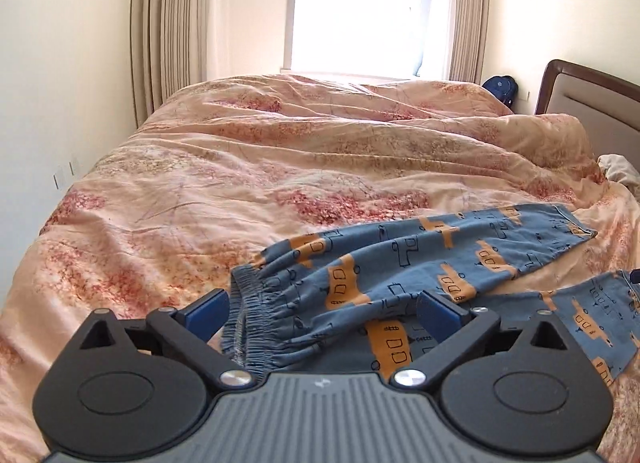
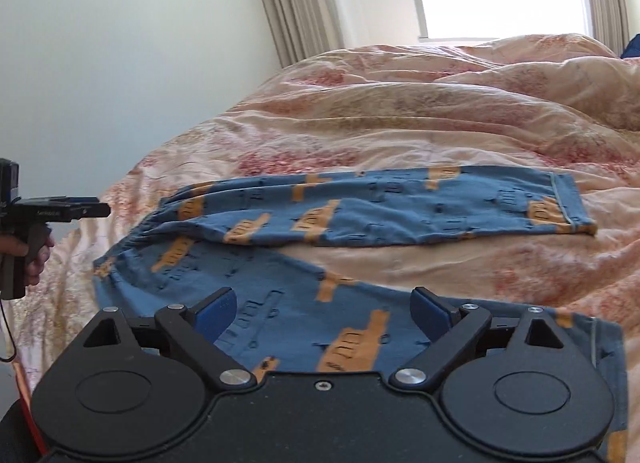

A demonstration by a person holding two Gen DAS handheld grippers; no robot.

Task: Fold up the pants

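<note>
Blue fingers of my left gripper stand spread wide at the elastic waistband of the pants, gripping nothing yet; the gathered band lies between the jaws, though whether a pad touches cloth I cannot tell. Across the bed, my right gripper hangs likewise released above the nearer trouser leg, its jaws parted over the blue print.

Laid out on the floral duvet, the pants remain unfolded: the two legs splay apart in a shallow V, the far leg running toward its hem near the headboard. By my reading, this is the very start, the first pinch before one leg goes over the other. That move would call for closing on the waistband with the left and on the near leg's edge with the right, then carrying both over together so the cloth lands flat.

Little blocks the path. Rumpled quilt ridges beyond the far leg could wrinkle the fold, and the soft bedding may give under a pinch. A dark bag sits by the wall, well apart, below the bright window and curtains.
</note>
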